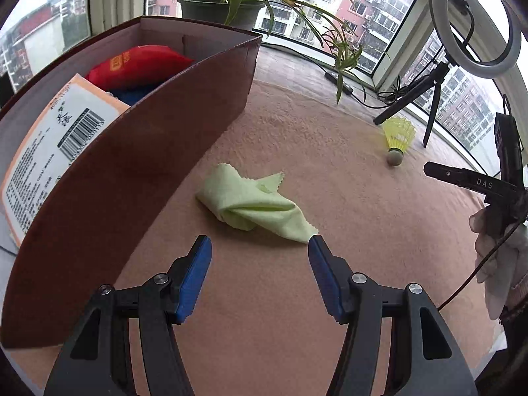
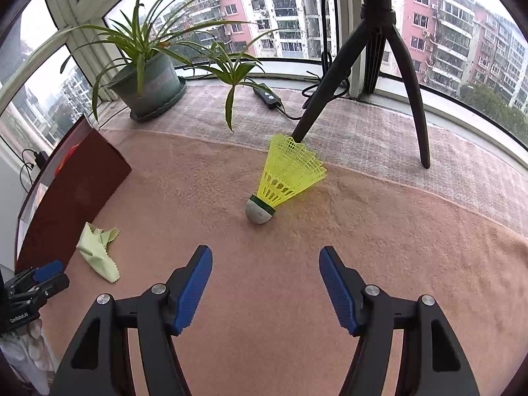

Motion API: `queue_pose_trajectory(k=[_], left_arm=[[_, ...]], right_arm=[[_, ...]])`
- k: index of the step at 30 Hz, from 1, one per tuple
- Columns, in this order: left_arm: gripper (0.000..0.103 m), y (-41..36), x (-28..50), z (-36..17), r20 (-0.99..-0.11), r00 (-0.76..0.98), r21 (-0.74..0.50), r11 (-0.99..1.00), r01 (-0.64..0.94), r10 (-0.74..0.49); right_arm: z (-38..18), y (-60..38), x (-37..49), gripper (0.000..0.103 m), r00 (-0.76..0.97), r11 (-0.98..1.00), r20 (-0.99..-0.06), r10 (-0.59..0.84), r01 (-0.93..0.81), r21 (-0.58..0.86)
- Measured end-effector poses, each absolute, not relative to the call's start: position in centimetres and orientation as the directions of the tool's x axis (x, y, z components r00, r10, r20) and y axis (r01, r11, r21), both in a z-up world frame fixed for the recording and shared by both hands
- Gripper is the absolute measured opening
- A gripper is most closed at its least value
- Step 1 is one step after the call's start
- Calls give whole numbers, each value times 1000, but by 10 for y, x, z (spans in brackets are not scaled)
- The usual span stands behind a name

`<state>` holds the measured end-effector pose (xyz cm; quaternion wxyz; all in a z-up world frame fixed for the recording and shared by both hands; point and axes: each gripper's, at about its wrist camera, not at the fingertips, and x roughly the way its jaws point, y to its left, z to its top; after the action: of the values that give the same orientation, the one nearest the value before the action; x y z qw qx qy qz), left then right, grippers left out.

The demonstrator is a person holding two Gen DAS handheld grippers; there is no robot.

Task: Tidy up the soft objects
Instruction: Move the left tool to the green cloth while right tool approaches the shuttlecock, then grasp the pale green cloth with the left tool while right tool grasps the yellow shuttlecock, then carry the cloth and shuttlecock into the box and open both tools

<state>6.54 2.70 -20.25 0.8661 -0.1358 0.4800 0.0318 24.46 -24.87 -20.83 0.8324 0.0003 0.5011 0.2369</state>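
A crumpled light green cloth [image 1: 255, 206] lies on the pink carpet just ahead of my open, empty left gripper [image 1: 259, 247]; it also shows in the right wrist view [image 2: 99, 254]. A dark red cardboard box [image 1: 125, 178] stands to its left and holds a red packet [image 1: 138, 66], something blue and a white printed pack [image 1: 49, 145]. A yellow shuttlecock [image 2: 280, 181] lies ahead of my open, empty right gripper [image 2: 265, 254]; it also shows in the left wrist view [image 1: 397, 138].
A black tripod [image 2: 376, 59] with a ring light [image 1: 475, 19] stands behind the shuttlecock. A potted spider plant [image 2: 148, 76] and a cable with a switch [image 2: 269, 97] sit by the window. The box also shows at the left of the right wrist view [image 2: 76, 191].
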Motion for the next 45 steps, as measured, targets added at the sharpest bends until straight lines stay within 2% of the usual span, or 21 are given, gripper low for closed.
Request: queue_pose_trajectory(k=[7,12,19,21,26,33,35,38,39,41,42,45], left_arm=[[61,18,94,-219,-859,511,-136,978,-155,-39],[65,10,109,-231,-872,488,-89,989,-122,-18],[65,5,113,-237,-864,500,20,995,-95,65],[65,7,112,-237,-857,511,16,995,-100,65],[52,14,110,-235,-845,530,4,992,-127,71],[43,13,112,-234,-840,537,13,992,-129,81],[37,12,113,-234,-838,539,13,991,-133,83],[29,12,113,-233,-837,541,9,991,-136,82],[28,12,113,-233,-837,541,7,991,-134,79],[22,12,113,-233,-837,543,0,992,-128,70],[20,13,113,-233,-837,543,-6,992,-127,65],[13,18,110,-231,-839,543,-48,990,-136,34]], right_arm=[[-225,-247,268,63,358,889,-833,421,-344,301],[-232,-243,282,63,353,891,-834,425,-325,316],[-235,-236,295,63,350,891,-830,434,-301,340],[-237,-231,298,63,351,893,-832,431,-301,335],[-241,-223,303,63,354,903,-843,406,-296,311],[-248,-214,315,64,368,924,-857,362,-263,278],[-249,-209,316,63,378,931,-862,337,-269,246],[-249,-205,316,52,397,943,-871,288,-274,187],[-249,-205,317,44,397,944,-874,281,-277,178],[-249,-209,317,35,391,942,-875,286,-281,183],[-249,-211,317,27,387,943,-877,284,-280,182],[-248,-219,313,24,382,939,-876,296,-286,192]])
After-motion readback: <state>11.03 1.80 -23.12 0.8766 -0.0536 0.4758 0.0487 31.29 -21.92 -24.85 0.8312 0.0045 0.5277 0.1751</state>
